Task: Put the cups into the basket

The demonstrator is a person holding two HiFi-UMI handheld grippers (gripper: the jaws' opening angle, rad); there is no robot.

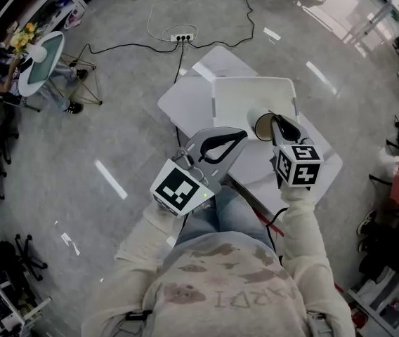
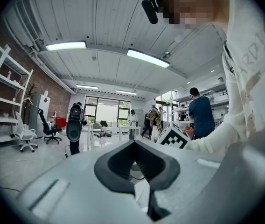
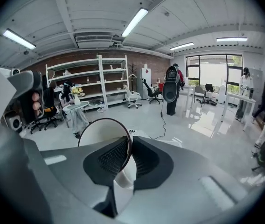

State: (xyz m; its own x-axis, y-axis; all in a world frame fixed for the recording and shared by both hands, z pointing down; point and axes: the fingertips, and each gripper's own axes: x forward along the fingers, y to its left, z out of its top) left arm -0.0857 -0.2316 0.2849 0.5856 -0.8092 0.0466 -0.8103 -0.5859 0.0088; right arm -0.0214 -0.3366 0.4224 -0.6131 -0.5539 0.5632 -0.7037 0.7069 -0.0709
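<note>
Grey flooring surrounded a white table (image 1: pixel 185 104) as the right gripper (image 1: pixel 281 126) pinched a cup (image 1: pixel 262 126) by its rim at the near edge of the white basket (image 1: pixel 215 107). No cup showed inside, so the drop appeared still to come. Beside it, the left gripper (image 1: pixel 240 136) hovered closed and empty.

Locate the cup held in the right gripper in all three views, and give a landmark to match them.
Head view: the cup is just right of centre, its rim pinched by the right gripper.
Right gripper view: the cup is centre-left, its wall between the jaws.
Left gripper view: not in it.
Shared landmark: the right gripper's marker cube, also right of centre in the left gripper view; the right gripper view does not show it.
</note>
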